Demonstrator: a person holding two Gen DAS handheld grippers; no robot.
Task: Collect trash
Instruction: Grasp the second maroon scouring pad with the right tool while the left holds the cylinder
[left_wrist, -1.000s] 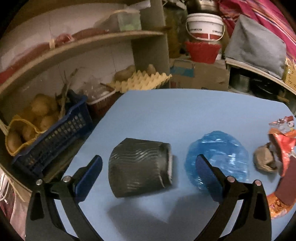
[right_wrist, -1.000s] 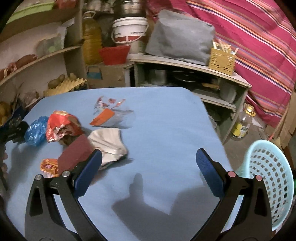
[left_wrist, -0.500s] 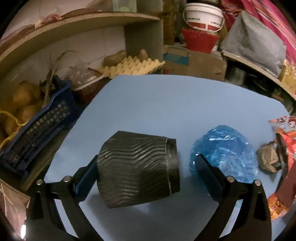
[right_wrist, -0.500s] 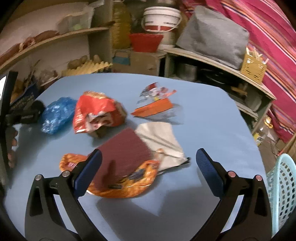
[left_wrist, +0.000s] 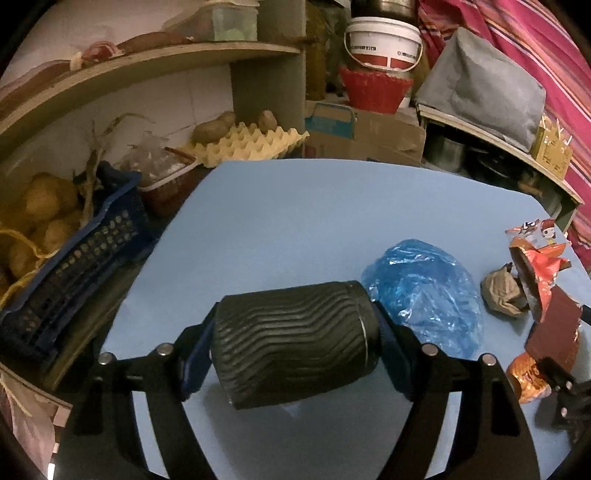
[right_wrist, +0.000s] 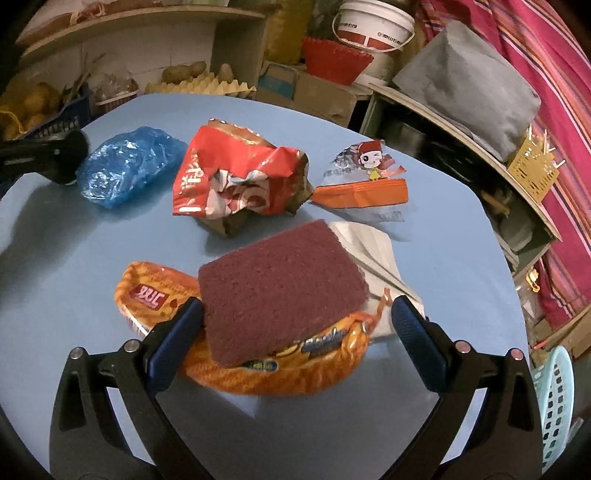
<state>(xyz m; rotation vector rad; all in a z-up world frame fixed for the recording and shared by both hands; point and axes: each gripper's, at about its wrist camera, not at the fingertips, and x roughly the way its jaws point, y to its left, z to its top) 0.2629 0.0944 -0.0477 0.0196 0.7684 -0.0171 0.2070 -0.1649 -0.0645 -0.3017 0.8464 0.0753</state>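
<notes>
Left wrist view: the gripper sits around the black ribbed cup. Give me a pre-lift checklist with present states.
1. Black ribbed cup between the left gripper pads: ok; the jaws have just been closing and both pads meet its ends.
2. Grip firm enough to lift: cannot tell.
3. Blue plastic bag apart from the far pad: cannot tell; it lies right behind it.
4. Right gripper out of the way: ok; open, over the maroon scouring pad on the orange wrapper.
5. Light blue basket reachable: ok, beside the table edge.
</notes>
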